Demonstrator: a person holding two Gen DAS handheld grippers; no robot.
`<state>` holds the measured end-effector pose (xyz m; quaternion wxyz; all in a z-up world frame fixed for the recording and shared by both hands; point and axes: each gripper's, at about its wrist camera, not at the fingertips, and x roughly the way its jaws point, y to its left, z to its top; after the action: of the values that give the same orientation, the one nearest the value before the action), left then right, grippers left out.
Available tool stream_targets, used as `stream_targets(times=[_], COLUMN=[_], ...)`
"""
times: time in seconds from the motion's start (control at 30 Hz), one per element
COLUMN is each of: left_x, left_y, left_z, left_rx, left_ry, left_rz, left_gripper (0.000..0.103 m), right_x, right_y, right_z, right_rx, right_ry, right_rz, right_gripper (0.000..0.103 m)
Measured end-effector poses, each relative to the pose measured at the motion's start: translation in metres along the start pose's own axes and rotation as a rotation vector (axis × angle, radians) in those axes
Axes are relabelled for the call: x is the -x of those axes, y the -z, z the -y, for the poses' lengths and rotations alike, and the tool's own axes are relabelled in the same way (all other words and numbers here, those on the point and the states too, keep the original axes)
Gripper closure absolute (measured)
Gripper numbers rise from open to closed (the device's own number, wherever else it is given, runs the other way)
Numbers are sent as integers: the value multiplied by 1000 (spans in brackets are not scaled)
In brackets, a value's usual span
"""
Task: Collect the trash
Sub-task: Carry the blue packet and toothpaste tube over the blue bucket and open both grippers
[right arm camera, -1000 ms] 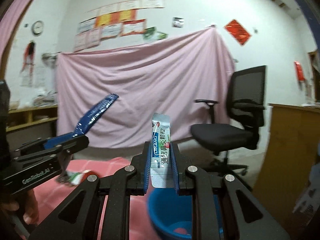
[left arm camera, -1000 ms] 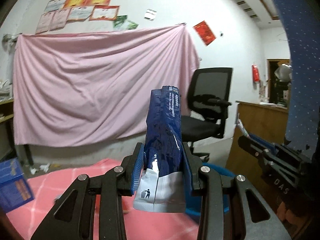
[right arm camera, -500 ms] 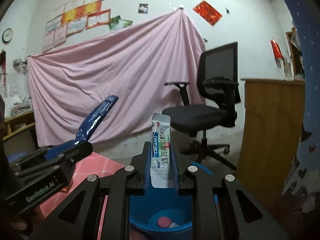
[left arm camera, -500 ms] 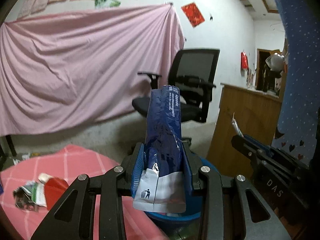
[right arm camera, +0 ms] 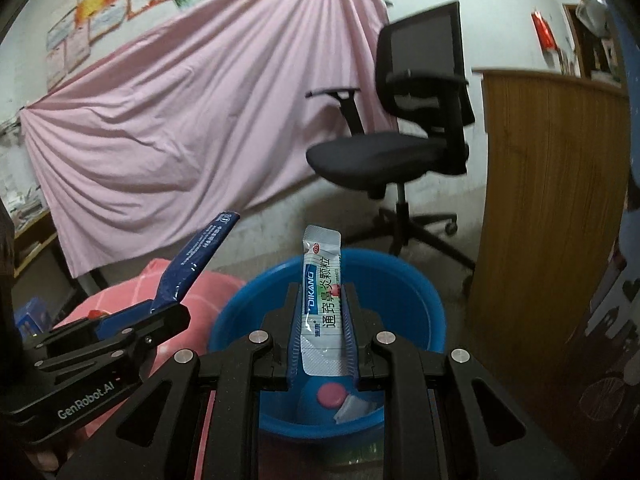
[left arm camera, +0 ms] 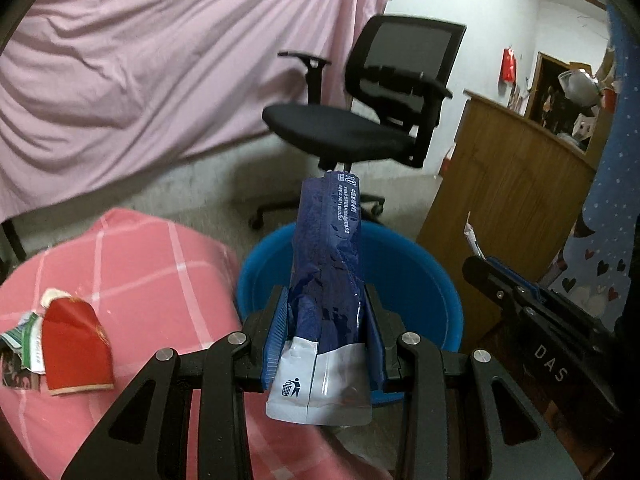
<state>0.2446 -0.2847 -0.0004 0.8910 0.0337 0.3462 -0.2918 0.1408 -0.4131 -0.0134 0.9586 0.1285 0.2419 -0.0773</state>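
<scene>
My left gripper (left arm camera: 326,312) is shut on a dark blue foil wrapper (left arm camera: 328,256) with a white end, held upright over the blue bucket (left arm camera: 424,276). My right gripper (right arm camera: 322,304) is shut on a white and green sachet (right arm camera: 322,292) above the same blue bucket (right arm camera: 404,276). The bucket holds a pink cap (right arm camera: 330,396) and a scrap of wrapper. The left gripper and its blue wrapper (right arm camera: 196,260) show at the left of the right wrist view. The right gripper's body (left arm camera: 536,320) shows at the right of the left wrist view.
A red wrapper (left arm camera: 74,344) and torn scraps (left arm camera: 22,340) lie on the pink checked cloth (left arm camera: 160,264) left of the bucket. A black office chair (left arm camera: 368,120) stands behind. A wooden counter (left arm camera: 500,192) is at the right. A pink sheet (right arm camera: 180,140) hangs on the wall.
Both grippers have tilted down and moved over the blue bucket, which now fills the lower view. Each still holds its wrapper.
</scene>
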Motion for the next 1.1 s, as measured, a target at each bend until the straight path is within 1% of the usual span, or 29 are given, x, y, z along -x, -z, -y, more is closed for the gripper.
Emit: stream_targets(times=[0.1, 0.3, 0.37, 0.4, 0.43, 0.47, 0.5, 0.6, 0.7, 0.77, 0.8, 0.97, 1.0, 1.03, 1.1], left_x=[-6, -17, -20, -21, -21, -20, -19, -17, -12, -8, -5, 9, 12, 15, 25], left_y=[0, -2, -2, -3, -3, -3, -5, -7, -8, -8, -8, -10, -11, -10, -9], left_z=[-2, -8, -12, -14, -17, -20, -22, -26, -31, -34, -36, -43, -43, -45, -49], left_rx=[4, 31, 47, 56, 68, 81, 89, 96, 108, 120, 127, 152, 152, 153, 164], left_ry=[6, 16, 11, 12, 15, 16, 17, 8, -4, -12, -18, -54, -62, -67, -74], left_rz=[-35, -93, -114, -120, -124, -127, -127, -126, -120, -107, -99, -55, -46, -36, -4], left_gripper=[71, 70, 68, 65, 61, 60, 58, 57, 55, 51, 48, 46, 42, 36, 29], right_x=[-6, -14, -18, -19, -20, -20, -20, -21, -21, -21, -21, -16, -15, -13, -10], right_y=[2, 6, 7, 7, 7, 7, 7, 6, 6, 5, 5, 1, 0, -2, -4], right_z=[4, 5, 4, 3, 3, 3, 3, 3, 4, 6, 6, 3, 3, 3, 1], right_rx=[-17, -29, -29, -29, -29, -30, -32, -32, -35, -38, -38, -30, -30, -30, -31], right_ry=[1, -3, -3, -2, -3, -3, -4, -4, -4, -4, -4, 1, 2, 1, -2], right_rz=[-36, -85, -97, -101, -105, -108, -109, -110, -108, -104, -102, -76, -69, -60, -39], right_gripper=[84, 83, 83, 82, 79, 74, 72, 71, 66, 60, 60, 52, 52, 48, 37])
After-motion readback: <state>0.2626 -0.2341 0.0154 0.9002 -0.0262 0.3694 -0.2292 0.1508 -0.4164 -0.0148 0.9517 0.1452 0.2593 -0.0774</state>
